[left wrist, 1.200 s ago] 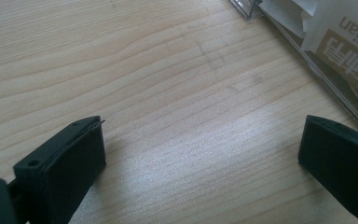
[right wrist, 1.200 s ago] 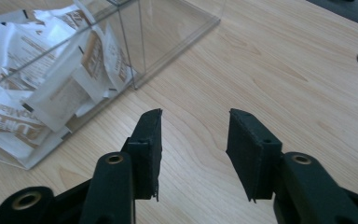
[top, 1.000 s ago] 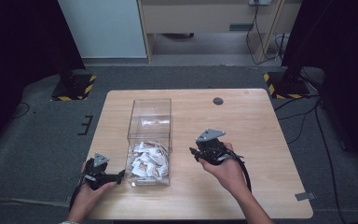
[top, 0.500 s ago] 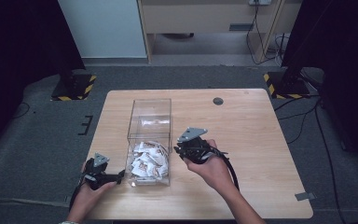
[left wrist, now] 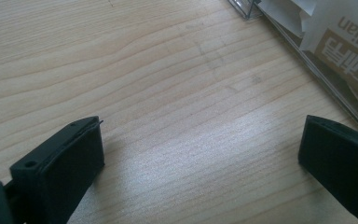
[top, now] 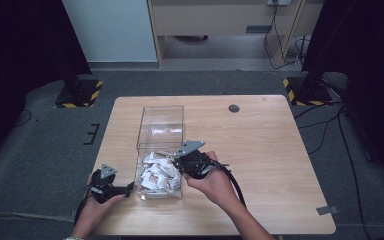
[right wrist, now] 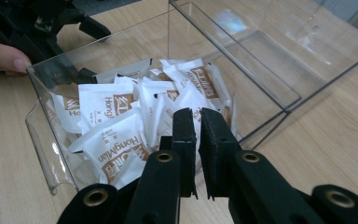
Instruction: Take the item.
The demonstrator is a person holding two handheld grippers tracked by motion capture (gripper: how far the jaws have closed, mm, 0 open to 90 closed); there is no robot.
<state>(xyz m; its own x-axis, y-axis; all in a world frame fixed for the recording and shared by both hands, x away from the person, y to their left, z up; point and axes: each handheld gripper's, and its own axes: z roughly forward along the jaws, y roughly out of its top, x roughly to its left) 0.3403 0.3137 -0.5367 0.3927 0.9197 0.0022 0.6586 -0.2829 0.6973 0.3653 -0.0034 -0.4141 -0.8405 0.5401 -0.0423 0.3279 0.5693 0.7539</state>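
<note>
You could read "HongMian" in brown letters on the white sachets (right wrist: 116, 149) at the lower left of the right gripper view. In the left gripper view's upper right, a sachet (left wrist: 340, 42) showed only "Mian", upside down.

Black tongs (right wrist: 198, 135) with brass screws, 2 flat jaws, grey 3-cornered top plates, black trailing cables.

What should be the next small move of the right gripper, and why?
Probably open its jaws, then lower over the packets. The right gripper hangs at the near rim of the clear box; its jaws have just been closing and are nearly together with nothing between them. The white packets lie below, untouched.
</note>
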